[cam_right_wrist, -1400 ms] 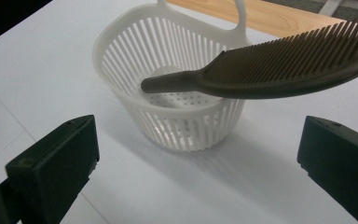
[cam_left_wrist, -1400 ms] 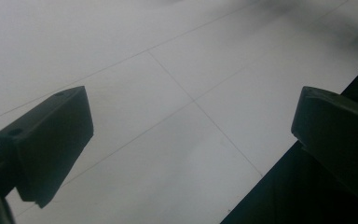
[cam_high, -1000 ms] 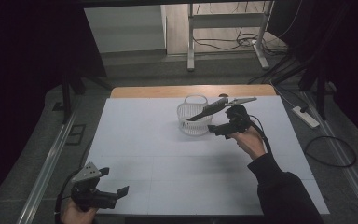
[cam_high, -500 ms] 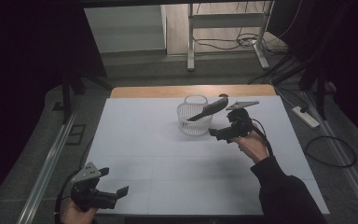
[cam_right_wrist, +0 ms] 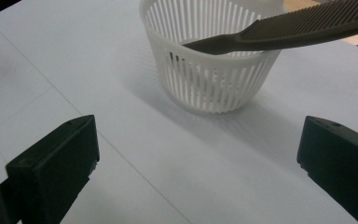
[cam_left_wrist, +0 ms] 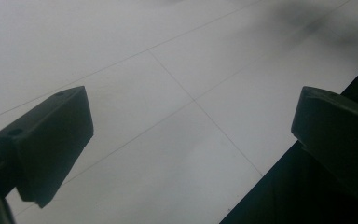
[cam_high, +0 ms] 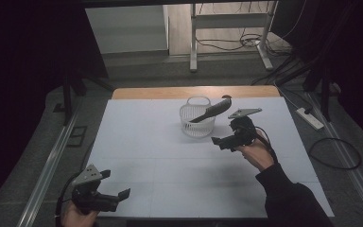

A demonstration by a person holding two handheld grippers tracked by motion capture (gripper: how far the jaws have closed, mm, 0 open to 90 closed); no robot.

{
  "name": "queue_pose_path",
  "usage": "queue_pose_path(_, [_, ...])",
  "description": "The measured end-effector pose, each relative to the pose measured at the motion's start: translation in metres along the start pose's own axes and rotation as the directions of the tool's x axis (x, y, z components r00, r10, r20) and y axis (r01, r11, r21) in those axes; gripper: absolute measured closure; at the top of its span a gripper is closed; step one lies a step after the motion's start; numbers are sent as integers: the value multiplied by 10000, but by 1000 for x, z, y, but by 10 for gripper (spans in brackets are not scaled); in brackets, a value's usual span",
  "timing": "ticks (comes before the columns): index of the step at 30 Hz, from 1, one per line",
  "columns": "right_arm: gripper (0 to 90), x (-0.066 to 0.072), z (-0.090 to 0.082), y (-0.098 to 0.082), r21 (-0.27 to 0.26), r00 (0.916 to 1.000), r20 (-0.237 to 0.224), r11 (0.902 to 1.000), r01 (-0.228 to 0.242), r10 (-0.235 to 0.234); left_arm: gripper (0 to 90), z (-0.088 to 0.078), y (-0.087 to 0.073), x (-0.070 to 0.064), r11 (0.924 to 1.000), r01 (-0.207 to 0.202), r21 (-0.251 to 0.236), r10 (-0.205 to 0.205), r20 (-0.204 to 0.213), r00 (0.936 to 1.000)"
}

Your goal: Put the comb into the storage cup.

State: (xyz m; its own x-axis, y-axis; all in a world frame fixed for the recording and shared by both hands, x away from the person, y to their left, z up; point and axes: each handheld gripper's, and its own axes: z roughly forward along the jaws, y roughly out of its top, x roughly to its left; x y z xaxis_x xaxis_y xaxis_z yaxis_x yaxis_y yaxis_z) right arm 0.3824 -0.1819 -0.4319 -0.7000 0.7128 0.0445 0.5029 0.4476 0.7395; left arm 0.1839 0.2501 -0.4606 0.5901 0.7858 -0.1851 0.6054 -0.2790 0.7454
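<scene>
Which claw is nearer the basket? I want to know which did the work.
Right. The right claw sits just beside the basket, open, facing it; the left claw is far off at the table's near edge.

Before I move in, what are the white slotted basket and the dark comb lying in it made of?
The white slotted basket looks like moulded plastic: thin even ribs, matte with a slight sheen. The dark comb seems to be hard plastic too, matte grey-black with fine uniform teeth, though the look leaves that open.

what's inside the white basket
A dark comb lies slanted in the basket, one end down inside, the toothed end sticking out over the rim. Through the slats nothing else shows; the basket floor is hidden by the wall.
</scene>
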Motion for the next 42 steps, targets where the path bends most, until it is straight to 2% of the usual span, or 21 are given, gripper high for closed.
queue_pose_path(5, [0, 5, -3, -4, 77, 9997, -199, 9999, 119, -118, 0, 0, 0, 0, 10000, 10, 1, -10, -5, 10000])
queue_pose_path(14, [0, 9, -5, -13, -88, 9991, -330, 9996, 265, -268, 0, 0, 0, 0, 10000, 33, -4, -33, 7, 10000])
queue_pose_path(21, [0, 11, -7, -21, -18, 9987, -416, 9996, 287, -287, 0, 0, 0, 1, 10000, 67, -18, -67, 33, 10000])
queue_pose_path(29, [0, 14, -16, -25, -187, 9984, -268, 9986, 486, -491, 0, 0, 0, 1, 10000, 89, -21, -89, 44, 10000])
queue_pose_path(34, [0, 15, -22, -26, -139, 9987, -374, 9993, 337, -342, 0, 0, 0, 1, 9999, 108, -26, -108, 38, 9999])
queue_pose_path(42, [0, 16, -30, -32, -195, 9991, -266, 9993, 312, -317, 0, 0, 0, 1, 9999, 135, -23, -135, 28, 9999])
